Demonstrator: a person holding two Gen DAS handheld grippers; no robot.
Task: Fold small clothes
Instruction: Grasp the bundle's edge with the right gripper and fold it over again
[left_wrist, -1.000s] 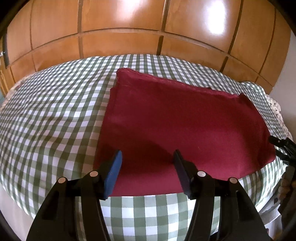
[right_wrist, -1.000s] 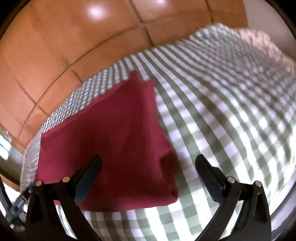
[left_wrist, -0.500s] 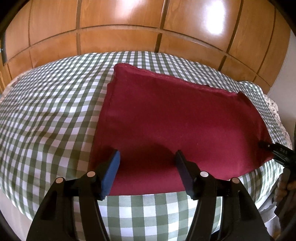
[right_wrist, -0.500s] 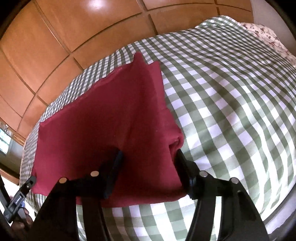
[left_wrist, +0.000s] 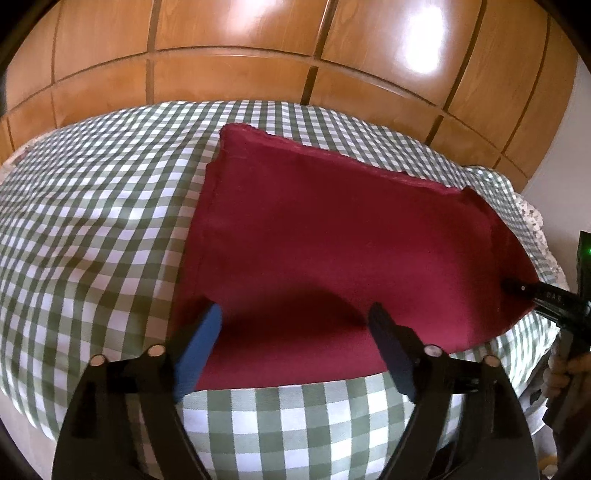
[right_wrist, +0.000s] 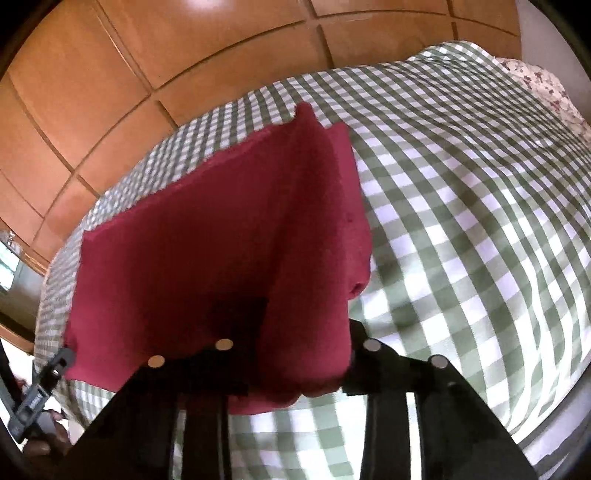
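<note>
Green-checked bed (left_wrist: 92, 229) beneath wooden panelling (left_wrist: 229, 66). Dark red cloth (left_wrist: 332, 236) spread flat on it, near edge bunched up at right. Left hand-held gripper (left_wrist: 295, 325) released, jaws just widened over cloth's near edge. Right hand-held gripper (right_wrist: 295, 347) just closing, pinching that raised fold.

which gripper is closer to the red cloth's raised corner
Right. The right gripper pinches that lifted corner of the red cloth; the left gripper stands open over the opposite near edge.
</note>
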